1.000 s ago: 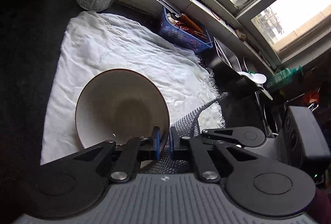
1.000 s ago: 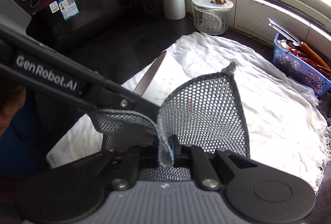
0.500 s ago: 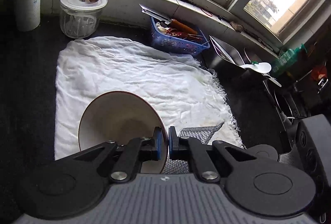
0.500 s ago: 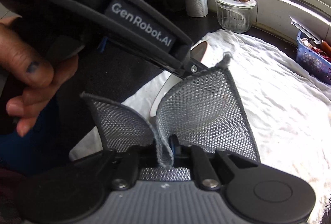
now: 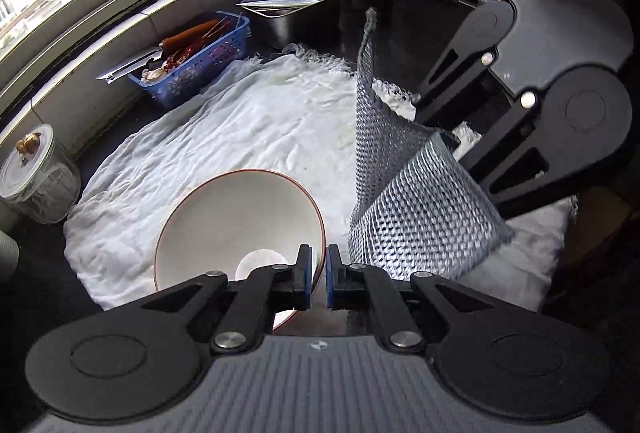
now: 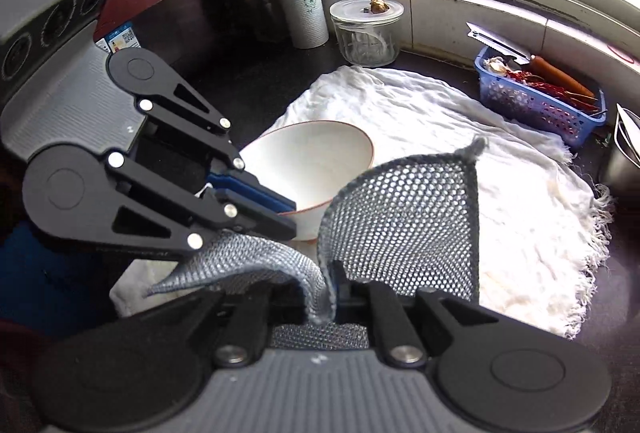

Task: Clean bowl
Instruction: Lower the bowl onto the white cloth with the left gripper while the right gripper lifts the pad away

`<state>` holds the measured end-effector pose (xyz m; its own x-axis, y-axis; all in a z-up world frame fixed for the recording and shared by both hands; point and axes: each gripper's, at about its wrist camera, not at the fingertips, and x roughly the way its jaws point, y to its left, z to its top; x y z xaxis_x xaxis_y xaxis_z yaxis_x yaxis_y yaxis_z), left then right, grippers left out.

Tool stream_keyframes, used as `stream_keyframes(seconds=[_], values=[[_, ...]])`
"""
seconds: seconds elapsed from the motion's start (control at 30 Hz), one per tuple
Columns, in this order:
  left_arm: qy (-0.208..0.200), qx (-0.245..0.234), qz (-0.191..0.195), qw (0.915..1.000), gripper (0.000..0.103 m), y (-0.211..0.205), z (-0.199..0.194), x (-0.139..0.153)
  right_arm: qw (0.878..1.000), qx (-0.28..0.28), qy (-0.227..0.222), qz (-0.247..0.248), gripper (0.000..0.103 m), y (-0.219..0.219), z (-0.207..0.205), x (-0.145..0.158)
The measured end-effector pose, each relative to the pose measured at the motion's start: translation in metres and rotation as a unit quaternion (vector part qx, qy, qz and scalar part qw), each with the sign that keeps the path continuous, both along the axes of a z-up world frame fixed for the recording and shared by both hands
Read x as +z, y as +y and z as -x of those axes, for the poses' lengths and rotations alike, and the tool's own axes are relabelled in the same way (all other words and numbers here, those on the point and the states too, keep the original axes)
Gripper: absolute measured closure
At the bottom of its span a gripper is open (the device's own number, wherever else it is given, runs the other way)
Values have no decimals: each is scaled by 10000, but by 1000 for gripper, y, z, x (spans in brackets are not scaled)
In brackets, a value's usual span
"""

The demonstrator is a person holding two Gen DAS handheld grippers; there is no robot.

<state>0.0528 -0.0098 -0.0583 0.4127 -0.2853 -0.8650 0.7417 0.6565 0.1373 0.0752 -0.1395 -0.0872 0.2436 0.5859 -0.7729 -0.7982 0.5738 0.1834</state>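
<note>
White cloth (image 6: pixel 460 137) under bowl (image 6: pixel 312 157) (left fingers (image 6: pixel 256 189) clamped on rim, right fingers (image 6: pixel 334 283) pinching mesh scrubber (image 6: pixel 404 229)), blue basket (image 6: pixel 536 105) behind.

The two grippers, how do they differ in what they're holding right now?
The left gripper pinches the rigid white bowl by its rim, tilted above the white cloth. The right gripper clamps a soft grey mesh cloth, which flops and folds. Both are shut on something.

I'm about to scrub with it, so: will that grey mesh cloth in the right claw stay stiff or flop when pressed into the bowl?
Probably floppy: the mesh cloth folds over and one end droops beside the right claw. It likely weighs little, since a corner stands up unsupported. Expect it to crumple against the bowl.
</note>
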Motion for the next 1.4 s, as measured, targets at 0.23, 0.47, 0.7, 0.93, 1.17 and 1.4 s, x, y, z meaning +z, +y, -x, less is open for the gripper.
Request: stream_keyframes(seconds=[0.23,0.47,0.7,0.93,1.17,1.4], values=[[47,-195,-218,9996,97,-1,6,-3,9998,-153,158,21,93,-26,-12,11],[347,510,429,9972,94,16,-2,-2,9985,-143,408,348,93,-48,-16,13],[463,1109,1055,9871,91,33,2,6,9940,-43,577,931,93,-71,-10,18],[739,1893,1806,9623,91,55,-6,8,9920,-204,516,1134,93,-104,-3,43],[703,2346,1894,9509,91,58,-10,9,9832,122,430,1770,93,-113,12,54],[634,2651,1757,9460,91,61,-11,7,9694,347,514,2376,93,-113,2,29]])
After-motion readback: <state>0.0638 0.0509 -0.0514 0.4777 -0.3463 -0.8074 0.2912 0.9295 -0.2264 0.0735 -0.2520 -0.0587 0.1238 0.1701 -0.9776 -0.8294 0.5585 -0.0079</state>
